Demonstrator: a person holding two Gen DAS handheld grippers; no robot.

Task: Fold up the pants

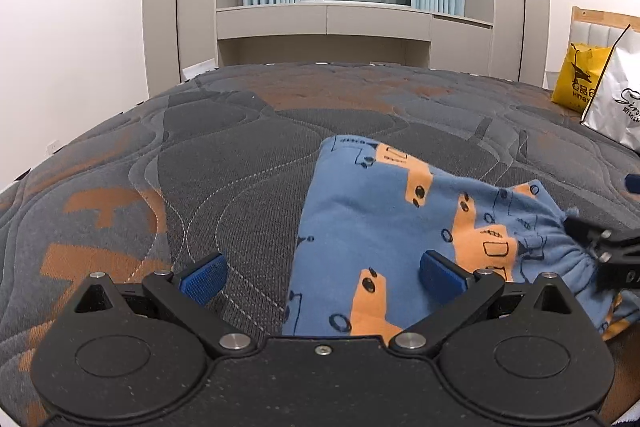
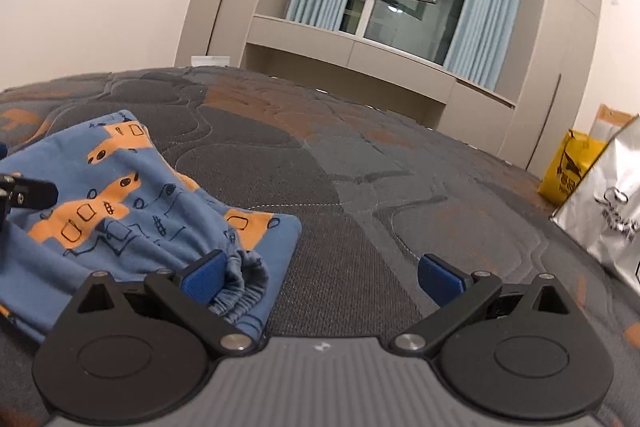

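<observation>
Both tongs, left [image 1: 322, 277] and right [image 2: 322, 277], gape wide over the pants [image 1: 384, 227] on the bed [image 1: 200, 155]; pants' near edge hidden behind them.

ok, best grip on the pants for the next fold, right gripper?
Probably the gathered waistband, bunched up off the mattress right beside the right gripper's left finger. Shift left so the open fingers straddle it, then come in low from the near edge. The rest of the pants lies flat, offering less to pinch.
</observation>
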